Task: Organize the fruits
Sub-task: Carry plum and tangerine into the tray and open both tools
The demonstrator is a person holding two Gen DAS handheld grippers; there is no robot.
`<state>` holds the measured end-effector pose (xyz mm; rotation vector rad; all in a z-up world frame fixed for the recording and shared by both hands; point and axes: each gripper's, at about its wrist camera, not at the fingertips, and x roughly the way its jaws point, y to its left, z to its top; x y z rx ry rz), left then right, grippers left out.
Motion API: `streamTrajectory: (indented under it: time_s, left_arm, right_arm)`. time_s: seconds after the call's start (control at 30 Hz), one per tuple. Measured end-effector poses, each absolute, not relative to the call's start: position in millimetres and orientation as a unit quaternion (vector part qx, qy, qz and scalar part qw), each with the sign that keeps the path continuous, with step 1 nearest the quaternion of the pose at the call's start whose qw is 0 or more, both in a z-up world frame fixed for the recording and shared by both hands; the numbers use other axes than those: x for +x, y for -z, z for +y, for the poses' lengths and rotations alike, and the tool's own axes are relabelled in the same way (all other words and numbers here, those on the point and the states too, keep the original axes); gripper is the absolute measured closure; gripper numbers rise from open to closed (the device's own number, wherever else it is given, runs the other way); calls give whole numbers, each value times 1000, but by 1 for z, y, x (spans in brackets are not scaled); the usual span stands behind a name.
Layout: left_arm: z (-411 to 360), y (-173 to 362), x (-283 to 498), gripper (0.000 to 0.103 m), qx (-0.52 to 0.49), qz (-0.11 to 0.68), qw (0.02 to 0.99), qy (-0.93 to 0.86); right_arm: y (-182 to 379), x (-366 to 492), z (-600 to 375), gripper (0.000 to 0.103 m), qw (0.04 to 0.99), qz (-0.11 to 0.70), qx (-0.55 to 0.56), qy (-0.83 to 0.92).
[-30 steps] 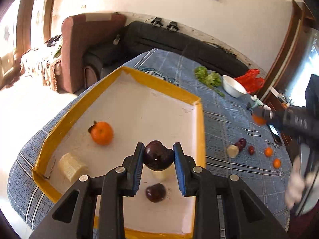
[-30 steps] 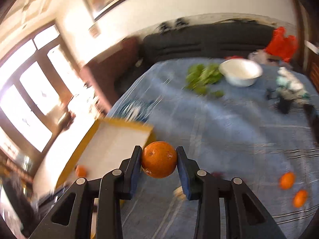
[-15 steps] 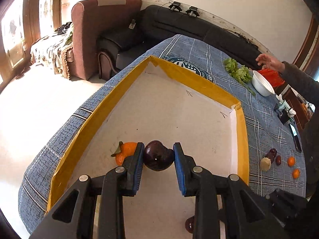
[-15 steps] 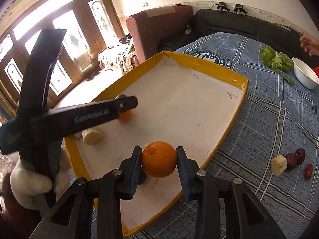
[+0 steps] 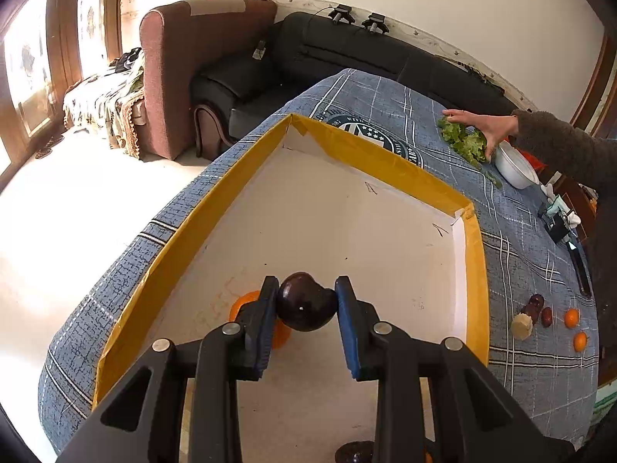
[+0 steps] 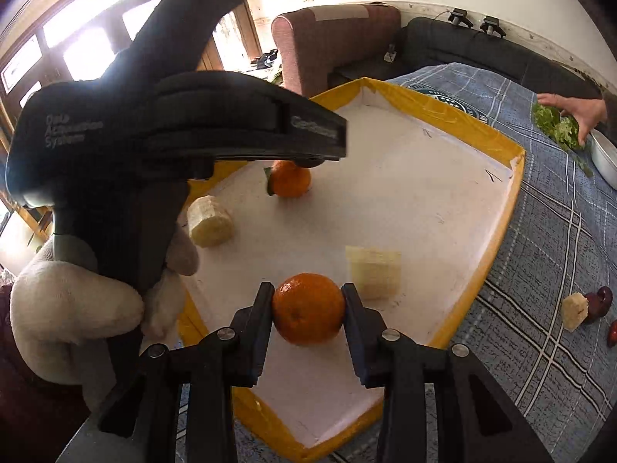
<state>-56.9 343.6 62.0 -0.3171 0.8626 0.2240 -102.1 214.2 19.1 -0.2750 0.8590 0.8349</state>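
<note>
A dark purple plum (image 5: 304, 303) is pinched in my left gripper (image 5: 306, 301), which hangs over the near-left part of the white tray with a yellow rim (image 5: 385, 158). An orange (image 5: 243, 303) on the tray floor shows partly behind its left finger. My right gripper (image 6: 308, 310) is shut on an orange (image 6: 308, 308) above the tray's near corner (image 6: 270, 420). Inside the tray lie a leafed orange (image 6: 290, 181) and two banana pieces (image 6: 210, 222) (image 6: 373, 272). A dark fruit (image 5: 354, 451) peeks out low in the left wrist view.
Loose on the blue checked cloth right of the tray are two small oranges (image 5: 571, 317), a banana piece (image 5: 521, 326) and dark fruits (image 5: 536, 303). Another person's hand (image 5: 478, 125) rests on lettuce (image 5: 462, 139) beside a white bowl (image 5: 515, 168). A gloved hand (image 6: 77, 301) holds the left tool.
The right gripper has carried its orange from over the cloth to low over the tray. The left gripper shifted across the tray with the plum. A person's hand reached the lettuce.
</note>
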Motion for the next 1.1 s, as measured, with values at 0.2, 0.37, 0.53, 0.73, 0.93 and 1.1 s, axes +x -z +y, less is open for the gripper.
streamTrajectory:
  time_s: [0.2, 0.37, 0.53, 0.73, 0.93, 1.1]
  left_arm:
    - [343, -62, -62, 74, -157, 410, 892, -111]
    - [346, -62, -65, 74, -160, 407, 892, -115]
    - [351, -63, -68, 74, -164, 403, 892, -125]
    - [365, -62, -74, 50, -191, 401, 886, -133]
    - [374, -64, -82, 39, -205, 397, 884, -136]
    - [380, -73, -92, 35, -211, 389, 885, -143]
  right_arm:
    - [-20, -107, 226, 63, 818, 396, -136, -394]
    - [-20, -104, 226, 63, 820, 395, -135, -392]
    - [-19, -107, 228, 62, 821, 394, -133, -390]
    - [-18, -110, 231, 62, 821, 394, -133, -392]
    - [-20, -113, 235, 62, 818, 392, -132, -401]
    - [-24, -113, 235, 49, 822, 384, -128, -401]
